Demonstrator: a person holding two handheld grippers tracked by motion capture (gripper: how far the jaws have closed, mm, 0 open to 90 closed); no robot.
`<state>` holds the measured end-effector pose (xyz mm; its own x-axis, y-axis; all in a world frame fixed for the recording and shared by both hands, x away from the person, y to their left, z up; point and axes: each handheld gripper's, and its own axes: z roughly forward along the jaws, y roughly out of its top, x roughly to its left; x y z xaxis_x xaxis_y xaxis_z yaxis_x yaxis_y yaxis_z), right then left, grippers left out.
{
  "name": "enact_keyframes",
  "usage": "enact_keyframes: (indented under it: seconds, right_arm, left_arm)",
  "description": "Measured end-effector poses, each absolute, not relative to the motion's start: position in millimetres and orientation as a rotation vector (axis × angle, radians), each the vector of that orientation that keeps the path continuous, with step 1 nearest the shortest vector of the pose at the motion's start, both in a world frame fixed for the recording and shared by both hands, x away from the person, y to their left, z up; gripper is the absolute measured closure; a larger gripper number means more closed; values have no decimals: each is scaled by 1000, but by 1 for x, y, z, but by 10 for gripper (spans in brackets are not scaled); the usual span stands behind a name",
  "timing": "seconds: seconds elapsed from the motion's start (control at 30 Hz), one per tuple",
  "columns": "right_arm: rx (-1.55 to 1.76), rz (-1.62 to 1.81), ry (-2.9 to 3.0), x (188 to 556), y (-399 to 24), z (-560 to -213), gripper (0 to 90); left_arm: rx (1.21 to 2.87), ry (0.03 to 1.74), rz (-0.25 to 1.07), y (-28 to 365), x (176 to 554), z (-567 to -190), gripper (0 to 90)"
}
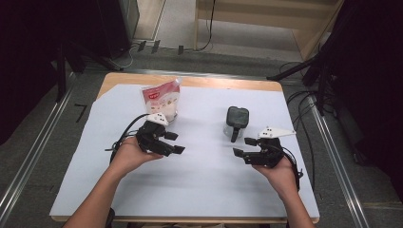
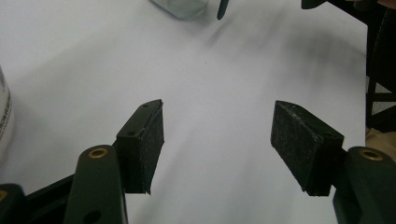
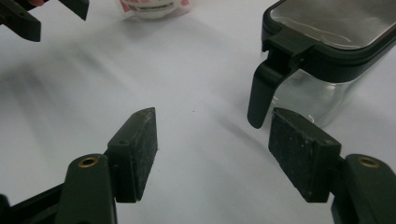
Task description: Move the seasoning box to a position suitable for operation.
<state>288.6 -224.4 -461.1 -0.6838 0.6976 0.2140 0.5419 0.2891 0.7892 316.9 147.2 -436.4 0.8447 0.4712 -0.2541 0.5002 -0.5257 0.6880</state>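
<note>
Right gripper [image 3: 212, 151], black two-jaw, jaws spread, nothing between pads, over the white paper sheet [image 1: 199, 180]. Clear glass jar with black lid and handle [image 3: 310, 60] sits just beyond its right pad, not touched. Left gripper [image 1: 173, 142] also spread, empty. Pink-white plastic pouch [image 1: 161, 99] stands upright just behind left gripper.

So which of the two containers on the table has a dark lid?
The clear jar by the right gripper; the other is a soft pink-and-white pouch.
</note>
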Motion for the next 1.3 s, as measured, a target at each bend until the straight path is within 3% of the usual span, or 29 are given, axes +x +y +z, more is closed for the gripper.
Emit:
enact_keyframes:
  seconds: [0.5, 0.73, 0.83, 0.9, 1.0, 1.13, 1.3]
  right_arm:
    - [1296, 1308, 2247, 293, -225, -460, 315]
    - [1437, 1257, 2148, 306, -224, -459, 263]
    - [1488, 1242, 2099, 312, -223, -457, 223]
    - [1532, 1205, 2057, 320, -218, -454, 137]
    - [1557, 1202, 2024, 326, -212, -450, 124]
    - [1583, 1156, 1989, 337, -202, -449, 40]
    - [1615, 1135, 1955, 346, -193, -451, 26]
  left_arm:
    - [2226, 689, -62, 142, 319, -440, 350]
    - [2200, 685, -84, 146, 319, -438, 352]
    - [2219, 675, -79, 145, 319, -439, 353]
    - [2225, 673, -84, 144, 319, -439, 354]
    - [2223, 669, -83, 145, 320, -439, 354]
    - [2221, 670, -82, 146, 319, -439, 354]
    - [2214, 676, -85, 147, 320, -438, 354]
